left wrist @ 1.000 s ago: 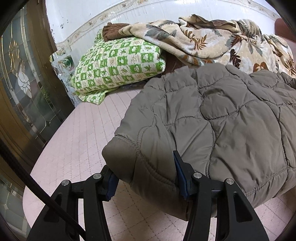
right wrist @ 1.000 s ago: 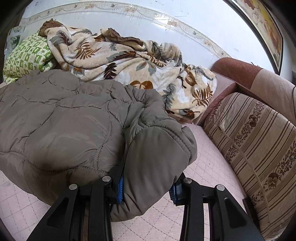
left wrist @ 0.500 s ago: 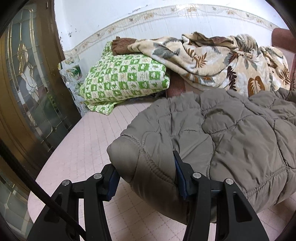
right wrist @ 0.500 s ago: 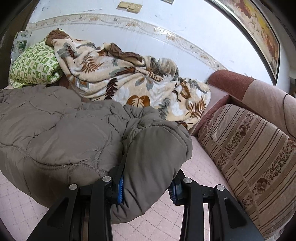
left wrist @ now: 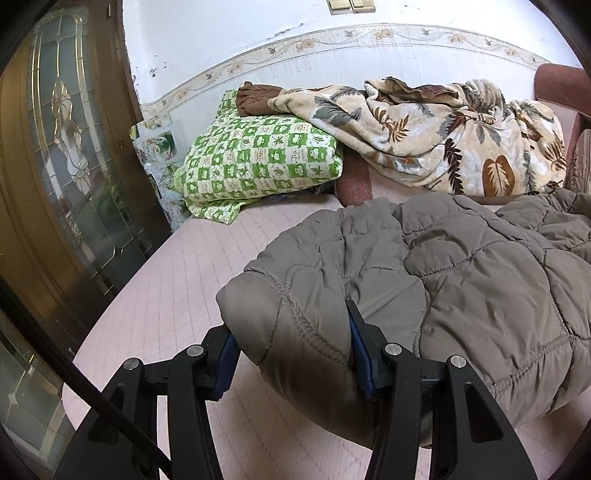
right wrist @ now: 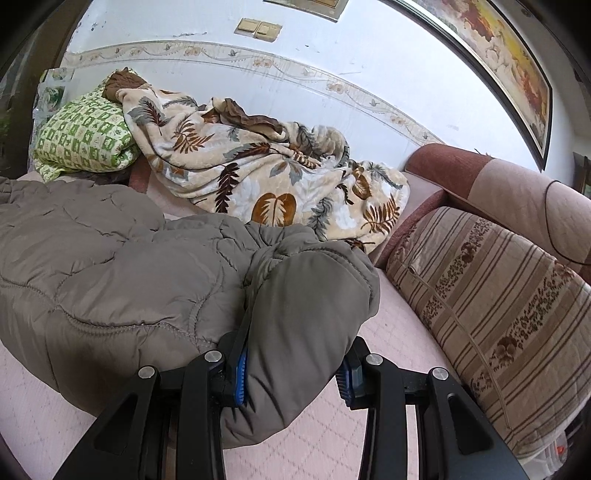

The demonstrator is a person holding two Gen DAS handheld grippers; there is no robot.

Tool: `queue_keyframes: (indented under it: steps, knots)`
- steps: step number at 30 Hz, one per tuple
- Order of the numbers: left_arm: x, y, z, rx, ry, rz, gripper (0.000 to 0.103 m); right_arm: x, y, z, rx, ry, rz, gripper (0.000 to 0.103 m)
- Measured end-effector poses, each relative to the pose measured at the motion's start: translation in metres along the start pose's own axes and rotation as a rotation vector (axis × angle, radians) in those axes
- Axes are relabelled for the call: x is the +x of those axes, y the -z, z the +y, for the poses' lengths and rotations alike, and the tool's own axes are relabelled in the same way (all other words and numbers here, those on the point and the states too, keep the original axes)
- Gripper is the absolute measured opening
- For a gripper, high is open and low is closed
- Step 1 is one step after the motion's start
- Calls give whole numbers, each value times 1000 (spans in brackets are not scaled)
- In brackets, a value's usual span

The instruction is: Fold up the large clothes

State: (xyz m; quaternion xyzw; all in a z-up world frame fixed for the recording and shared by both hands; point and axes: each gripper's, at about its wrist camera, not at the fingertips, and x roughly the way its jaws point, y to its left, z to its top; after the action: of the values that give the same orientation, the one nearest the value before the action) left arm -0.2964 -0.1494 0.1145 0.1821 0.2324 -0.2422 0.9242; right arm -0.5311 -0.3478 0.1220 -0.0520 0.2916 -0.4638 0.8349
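Lifted and drawn back across the pink quilted mattress (left wrist: 177, 280) compared with a second ago: more wall, a pair of light switches (right wrist: 260, 29) and more bare mattress now in both views, the far bedding smaller and further off. Grips unchanged throughout. Probably a fold in progress, near edge carried over the rest of the garment; not yet laid down.

Grey quilted jacket (left wrist: 480, 280) bulked over the middle of the mattress, near edge raised off it at 2 corners.

Left gripper (left wrist: 291, 354): fingers partly open, clamped on a thick padded corner of the jacket, blue pads pressed into its sides.

Right gripper (right wrist: 291, 373): fingers a little narrower, clamped on the opposite padded corner, likely a sleeve or cuff end.

Behind, well apart: leaf-print blanket (right wrist: 266, 173), green checked pillow (left wrist: 258, 158), striped cushion (right wrist: 498, 314) at the right.

Containers: 0 in view, so no contents to report.
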Motion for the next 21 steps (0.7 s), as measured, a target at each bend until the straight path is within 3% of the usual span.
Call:
queue_keyframes:
  steps: [8,21]
  knots:
    - [-15,34,-3,33,0,34,51,-15,27,-3,-4,-12,32,40]
    - [2,82,-12,57,12,153,55,8,93,2,-11,-83,197,41]
